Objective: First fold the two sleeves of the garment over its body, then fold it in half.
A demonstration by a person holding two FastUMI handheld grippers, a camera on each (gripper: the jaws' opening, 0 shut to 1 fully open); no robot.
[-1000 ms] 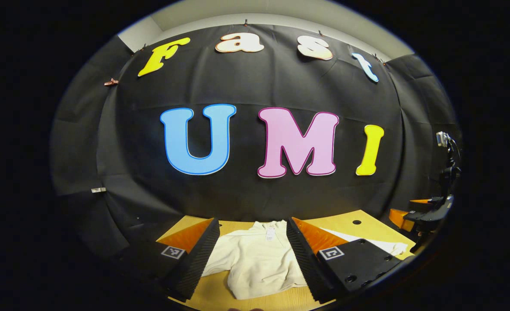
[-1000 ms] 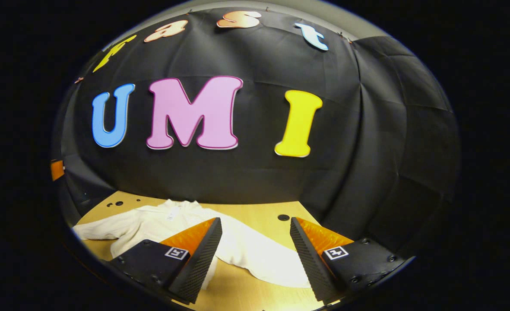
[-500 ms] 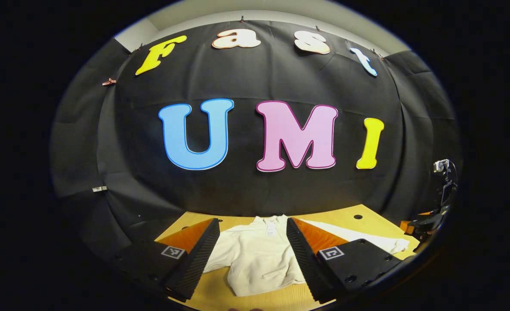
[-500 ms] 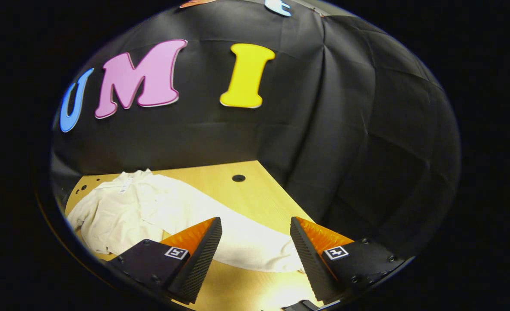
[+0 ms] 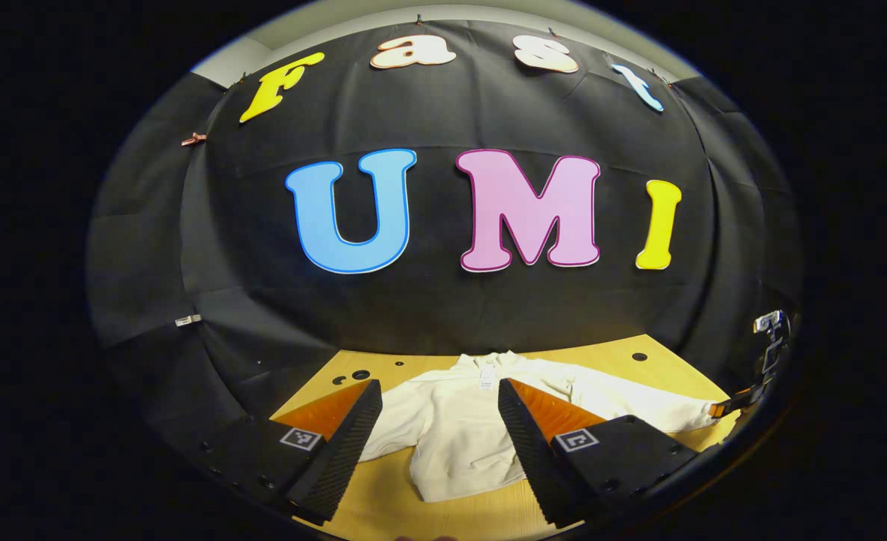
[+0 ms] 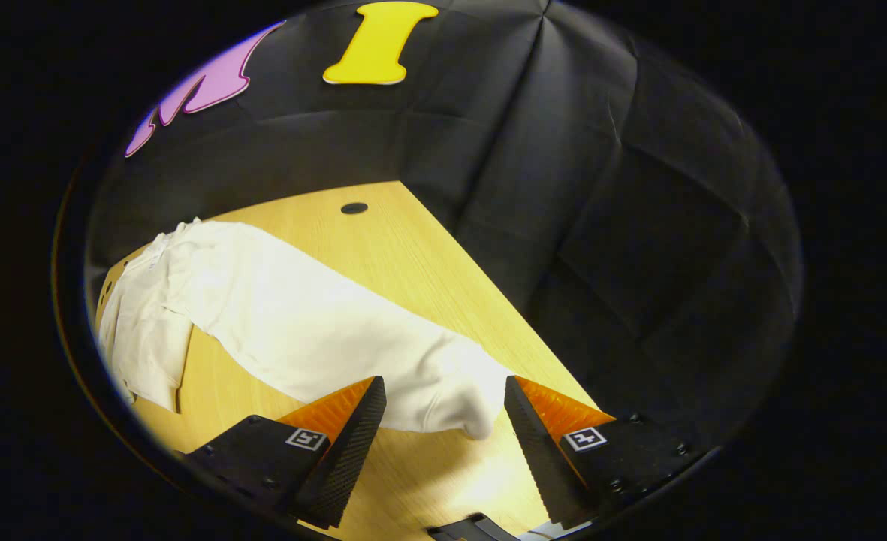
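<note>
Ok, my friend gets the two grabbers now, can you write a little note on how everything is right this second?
Left gripper: jaws open, holding nothing, hovering in front of the white garment, pointed at its body.
Right gripper: jaws open, holding nothing, low over the table with the cuff of the outstretched sleeve between them; I can't tell if they touch it.
The garment lies flat, collar toward the booth wall, both sleeves spread out.
Done: nothing folded.
Left: fold this sleeve over the body, then the other sleeve, then fold in half.

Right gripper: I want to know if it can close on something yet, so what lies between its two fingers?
In the right gripper view, the cuff end of the garment's sleeve lies between the open right gripper's fingers, on the wooden table.
</note>
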